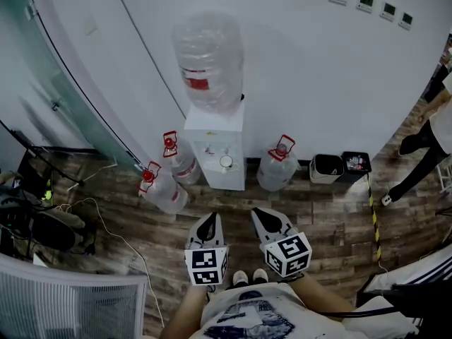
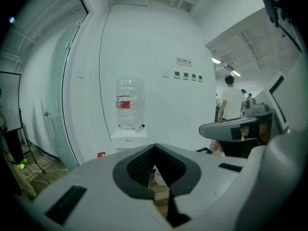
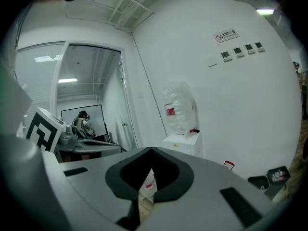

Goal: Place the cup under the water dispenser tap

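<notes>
**Right gripper** (image 3: 152,149), lower foreground: jaws closed tip to tip, nothing held between them. Beyond the tips a white water dispenser (image 3: 186,146) stands against the white wall (image 3: 250,109). It carries an inverted clear bottle (image 3: 178,107) with a red label. High on the wall, a sign (image 3: 226,34) hangs above a row of four small panels (image 3: 240,50). At the wall's foot, right of the dispenser, are a red handle (image 3: 228,165) and dark bins (image 3: 275,176). At the left edge is a marker cube (image 3: 41,129), with a glass partition (image 3: 86,76) behind it.
</notes>
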The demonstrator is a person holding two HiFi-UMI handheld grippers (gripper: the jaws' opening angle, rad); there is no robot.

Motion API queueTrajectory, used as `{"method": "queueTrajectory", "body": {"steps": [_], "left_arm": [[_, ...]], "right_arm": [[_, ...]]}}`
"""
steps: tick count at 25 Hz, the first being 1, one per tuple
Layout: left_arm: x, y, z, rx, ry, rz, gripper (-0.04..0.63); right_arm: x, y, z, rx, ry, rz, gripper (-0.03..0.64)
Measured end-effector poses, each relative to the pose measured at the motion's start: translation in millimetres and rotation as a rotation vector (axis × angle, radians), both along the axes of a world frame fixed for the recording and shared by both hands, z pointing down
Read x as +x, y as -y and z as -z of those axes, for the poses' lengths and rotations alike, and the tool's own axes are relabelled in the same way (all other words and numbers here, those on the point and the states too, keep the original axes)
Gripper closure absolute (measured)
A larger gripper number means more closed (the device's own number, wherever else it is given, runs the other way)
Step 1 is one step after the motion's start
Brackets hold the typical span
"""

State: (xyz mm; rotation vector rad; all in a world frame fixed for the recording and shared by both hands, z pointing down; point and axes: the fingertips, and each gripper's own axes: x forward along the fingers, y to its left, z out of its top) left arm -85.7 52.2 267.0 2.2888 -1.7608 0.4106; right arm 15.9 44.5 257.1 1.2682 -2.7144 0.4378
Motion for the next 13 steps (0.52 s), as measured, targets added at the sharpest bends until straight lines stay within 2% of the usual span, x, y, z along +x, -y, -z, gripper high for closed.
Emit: {"method": "queueTrajectory", "body": {"steps": [13], "left_arm": [[6.0, -0.7, -5.0, -0.013, -0.004, 0.011, 0.546]], "right_arm": [[6.2, 0.0, -5.2, -0.015, -0.01, 0.011, 0.598]]}}
